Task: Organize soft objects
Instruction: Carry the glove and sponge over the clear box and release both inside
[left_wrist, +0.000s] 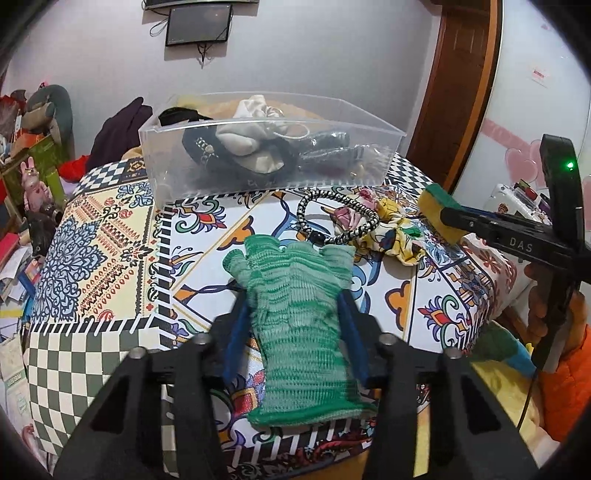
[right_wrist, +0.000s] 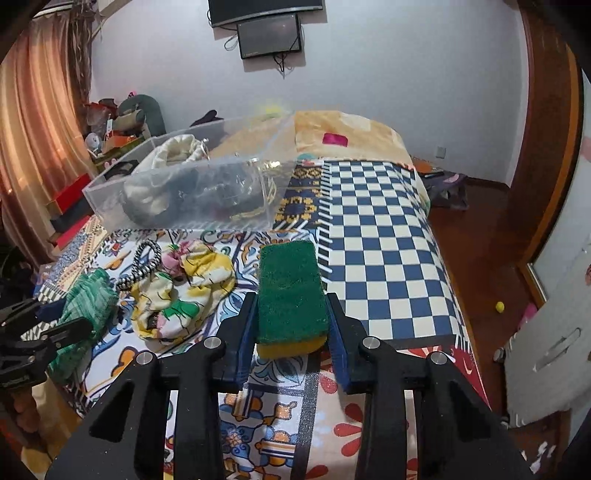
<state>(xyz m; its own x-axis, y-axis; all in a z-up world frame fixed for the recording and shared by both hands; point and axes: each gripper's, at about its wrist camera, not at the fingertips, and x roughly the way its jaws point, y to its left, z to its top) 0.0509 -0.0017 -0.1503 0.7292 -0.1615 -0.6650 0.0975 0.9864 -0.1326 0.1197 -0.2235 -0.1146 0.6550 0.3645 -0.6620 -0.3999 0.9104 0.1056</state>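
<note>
right hand-held gripper | marked "DAS" | clamps sponge

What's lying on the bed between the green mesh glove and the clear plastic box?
In the left wrist view, a black-and-white cord loop lies on the patterned bedcover between the green mesh glove and the clear box; floral scrunchies sit just right of it.

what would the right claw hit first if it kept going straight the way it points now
Most likely the clear box. The right claw, shut on the sponge, points across the patterned bedspread toward the box's near right corner. Depth is unclear, so it might pass just to the right of it.
</note>
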